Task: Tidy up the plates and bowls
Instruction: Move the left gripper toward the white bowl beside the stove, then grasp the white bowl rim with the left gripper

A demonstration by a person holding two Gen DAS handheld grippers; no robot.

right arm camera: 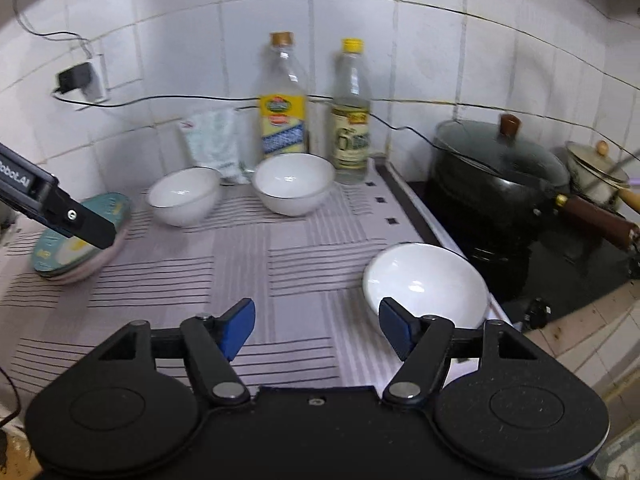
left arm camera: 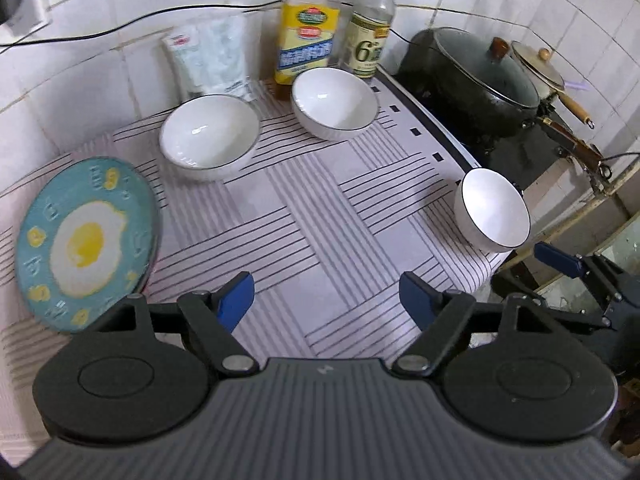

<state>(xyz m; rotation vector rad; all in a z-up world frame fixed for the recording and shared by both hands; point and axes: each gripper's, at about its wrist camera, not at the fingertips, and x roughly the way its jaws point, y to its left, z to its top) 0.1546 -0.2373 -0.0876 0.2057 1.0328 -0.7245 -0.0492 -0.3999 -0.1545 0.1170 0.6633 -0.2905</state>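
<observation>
- Both sets of jaws stand wide apart with nothing between them: the left gripper [left arm camera: 326, 300] hangs over the striped cloth of the table [left arm camera: 304, 216], and the right gripper [right arm camera: 316, 326] hangs over the same cloth nearer the stove side.
- The egg-print plate [left arm camera: 86, 240] is the widest piece, lying at the left of the table, just beside the left gripper's left finger. In the right wrist view it seems to sit on top of a pinkish plate [right arm camera: 100, 264], so this may already be a small stack. It looks like glazed ceramic: stiff, fairly heavy, slick and chippable. Its rim is the only place to pinch, and the jaws would need to slide under the edge.
- Three white bowls with dark rims are next in size. The near bowl [right arm camera: 426, 284] stands by the table's right edge, close to the stove, just ahead of the right gripper's right finger and not between the jaws.
- The left rear bowl [left arm camera: 210, 136] and the right rear bowl [left arm camera: 334, 102] stand apart from each other near the wall, in front of two bottles, well away from both grippers.
- The bowls look light but brittle and smooth; one finger inside and one outside the wall should hold best.
</observation>
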